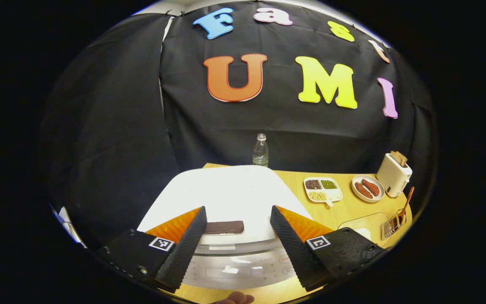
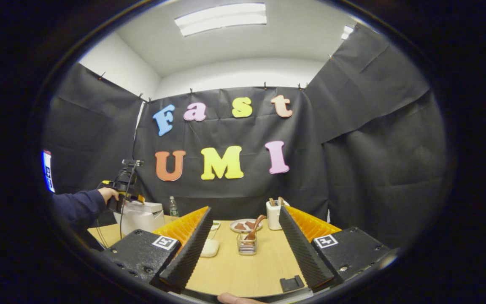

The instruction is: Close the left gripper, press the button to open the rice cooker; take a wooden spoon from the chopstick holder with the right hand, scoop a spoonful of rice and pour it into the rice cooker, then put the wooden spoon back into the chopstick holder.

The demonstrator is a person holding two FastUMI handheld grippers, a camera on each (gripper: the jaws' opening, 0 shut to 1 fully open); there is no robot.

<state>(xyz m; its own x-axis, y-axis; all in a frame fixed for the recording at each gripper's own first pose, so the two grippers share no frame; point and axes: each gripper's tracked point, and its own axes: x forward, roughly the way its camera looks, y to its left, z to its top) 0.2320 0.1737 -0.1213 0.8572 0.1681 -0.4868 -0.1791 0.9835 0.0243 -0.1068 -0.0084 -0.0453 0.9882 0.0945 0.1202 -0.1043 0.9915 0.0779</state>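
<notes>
We see the left gripper point(image 1: 236, 238) over the rice cooker point(image 1: 226, 198), fingers spread; right gripper point(image 2: 245, 249) fingers spread, facing the wooden spoon point(image 2: 255, 226) in its holder point(image 2: 247, 245).

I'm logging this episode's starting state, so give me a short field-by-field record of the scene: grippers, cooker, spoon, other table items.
left gripper: open, hovering over the rice cooker
rice cooker: white, lid shut, on the wooden table
right gripper: open, empty, above the table
wooden spoon: standing tilted in the chopstick holder
toaster: bread in slots, at the table's far side
plate of sausages: beside the toaster
divided dish: holds beans or grains
water bottle: behind the rice cooker
</notes>
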